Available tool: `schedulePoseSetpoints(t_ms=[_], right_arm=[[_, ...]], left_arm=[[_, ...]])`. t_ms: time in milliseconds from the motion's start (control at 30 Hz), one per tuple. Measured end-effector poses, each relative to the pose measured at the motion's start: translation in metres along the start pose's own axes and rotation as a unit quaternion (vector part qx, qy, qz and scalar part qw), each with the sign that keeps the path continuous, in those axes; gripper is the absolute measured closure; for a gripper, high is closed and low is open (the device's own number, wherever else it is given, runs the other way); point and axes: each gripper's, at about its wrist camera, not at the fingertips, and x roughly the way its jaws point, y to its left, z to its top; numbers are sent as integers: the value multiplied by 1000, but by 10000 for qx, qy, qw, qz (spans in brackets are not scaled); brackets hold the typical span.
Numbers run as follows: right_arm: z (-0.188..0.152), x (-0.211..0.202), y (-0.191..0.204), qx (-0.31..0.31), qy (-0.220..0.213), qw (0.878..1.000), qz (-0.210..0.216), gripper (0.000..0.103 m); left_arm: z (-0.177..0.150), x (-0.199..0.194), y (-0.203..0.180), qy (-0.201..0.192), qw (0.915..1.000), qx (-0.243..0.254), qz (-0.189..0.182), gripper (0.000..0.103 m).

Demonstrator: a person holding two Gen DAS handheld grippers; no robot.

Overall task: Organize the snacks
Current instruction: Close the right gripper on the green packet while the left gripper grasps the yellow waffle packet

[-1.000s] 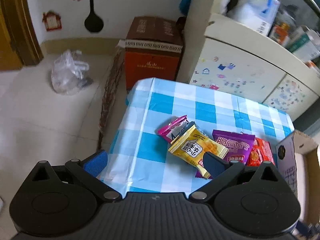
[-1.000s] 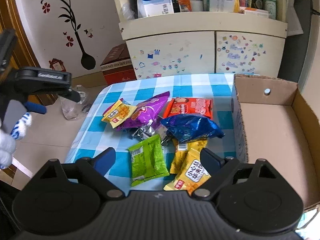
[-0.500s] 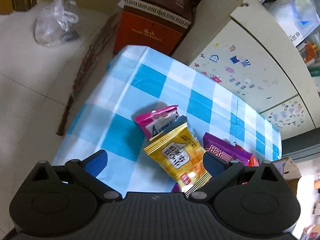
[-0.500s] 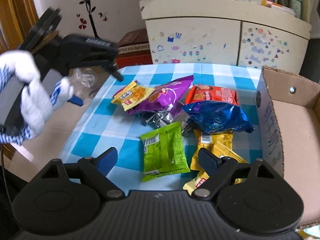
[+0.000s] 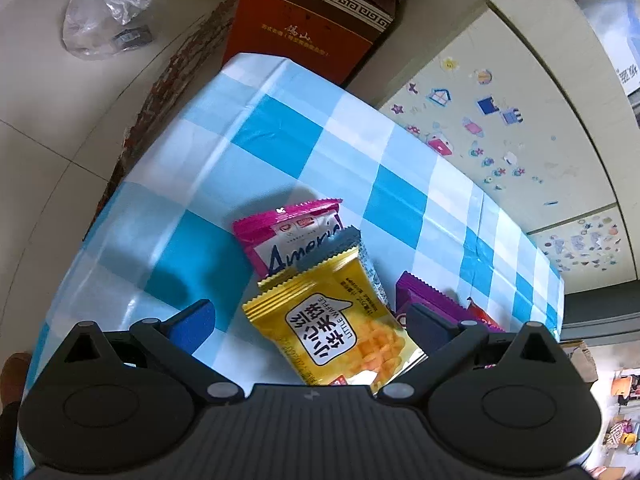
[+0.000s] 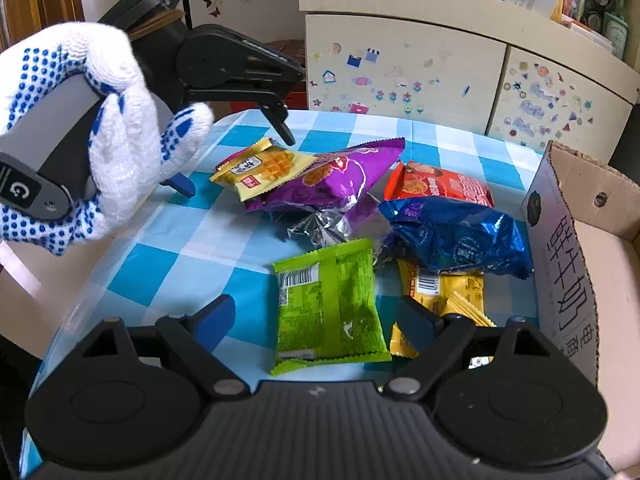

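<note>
On the counter's blue-and-white checked plastic cloth [image 6: 224, 240], beside the open brown cardboard box [image 6: 600, 280], we see a crinkled purple bag [image 6: 340, 184] crowding the yellow waffle packet [image 5: 340, 328], which overlaps a pink packet [image 5: 292, 232]. Our left tool [image 5: 310, 320], jaws apart, straddles the yellow packet; our right tool [image 6: 316, 320], jaws apart, straddles a flat green packet [image 6: 328, 304].

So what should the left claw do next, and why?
Probably dip a little lower and close on the yellow waffle packet. The left claw is open with that packet lying between its fingers, on top of the pink packet, not yet gripped.
</note>
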Motion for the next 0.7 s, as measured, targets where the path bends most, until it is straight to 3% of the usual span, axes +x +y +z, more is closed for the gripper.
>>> schedulePoseSetpoints(t_ms=[300,433,533,700], right_arm=[[-1,16,6,-59,75,9999,-38,16],[-1,22,5,16,155,9998,-93,27],[-1,24,0,129,205,9997,-59,40],[-1,21,-6,331,186,9992,112,46]], left_arm=[[-2,8,1,-60,9999,-112,85,0],[-5,4,3,-97,9998,-170,38,1],[-7,1,3,-36,9999,-146,-30,8],[-11,-4,9,141,9990,-294,-308,25]])
